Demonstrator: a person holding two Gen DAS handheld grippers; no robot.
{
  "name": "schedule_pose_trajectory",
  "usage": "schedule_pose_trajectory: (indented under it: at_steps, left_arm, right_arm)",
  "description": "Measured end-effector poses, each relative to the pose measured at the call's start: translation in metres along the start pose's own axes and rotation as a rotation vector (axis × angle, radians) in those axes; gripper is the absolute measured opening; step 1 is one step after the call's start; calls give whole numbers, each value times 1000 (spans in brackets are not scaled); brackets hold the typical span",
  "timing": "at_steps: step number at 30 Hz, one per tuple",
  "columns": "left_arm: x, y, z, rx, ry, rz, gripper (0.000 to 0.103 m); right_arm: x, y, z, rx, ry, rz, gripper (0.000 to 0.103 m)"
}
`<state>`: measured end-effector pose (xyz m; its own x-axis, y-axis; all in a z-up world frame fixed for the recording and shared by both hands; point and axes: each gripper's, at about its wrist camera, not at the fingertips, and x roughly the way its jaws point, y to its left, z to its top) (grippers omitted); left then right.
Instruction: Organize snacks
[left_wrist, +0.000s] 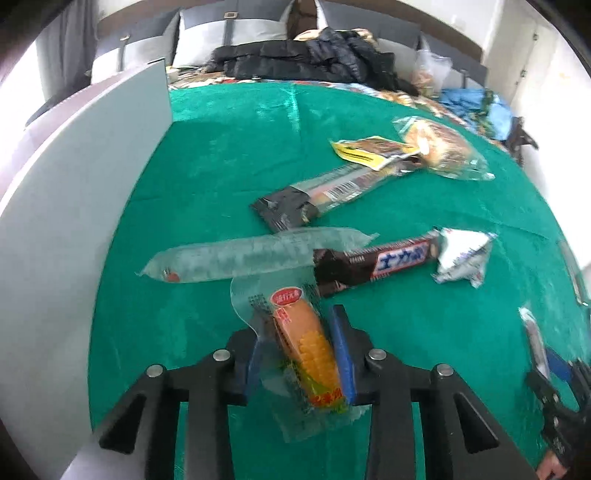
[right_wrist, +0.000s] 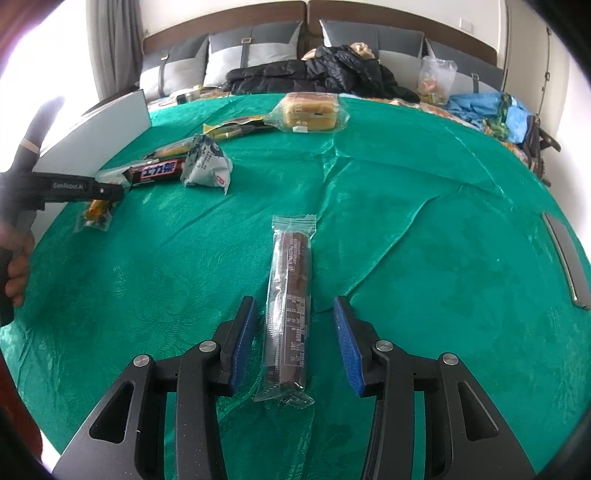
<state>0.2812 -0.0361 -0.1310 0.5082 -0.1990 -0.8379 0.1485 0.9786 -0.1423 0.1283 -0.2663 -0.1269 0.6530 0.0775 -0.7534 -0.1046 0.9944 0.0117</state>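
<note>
Straddling the brown bar (right_wrist: 289, 306), the right gripper (right_wrist: 293, 343) is standing open, pads clear; the bar's long axis is running straight ahead on the cloth (right_wrist: 424, 221). Left gripper (left_wrist: 301, 354) is apparently pinching the corn snack (left_wrist: 304, 350).

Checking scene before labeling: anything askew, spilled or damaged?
Nothing spilled or torn. The snacks lie scattered at mixed angles on the green cloth; the clear tube pack overlaps the chocolate bar. The yellow packet rests against the bread pack.
</note>
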Motion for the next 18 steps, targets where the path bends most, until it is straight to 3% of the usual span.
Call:
schedule_pose_trajectory:
  at_steps: [6, 8, 15, 18]
  left_arm:
    - [-28, 4, -37, 119, 35, -140, 30]
    - [-32, 1, -44, 153, 49, -130, 31]
    - [-26, -12, -46, 114, 3, -61, 68]
    - [-23, -24, -55, 145, -20, 18, 86]
  right_arm:
    - [0, -2, 0, 10, -3, 10, 46]
    - [0, -2, 0, 12, -4, 11, 46]
    - [0, -2, 0, 9, -2, 6, 46]
    - [0, -2, 0, 10, -2, 7, 46]
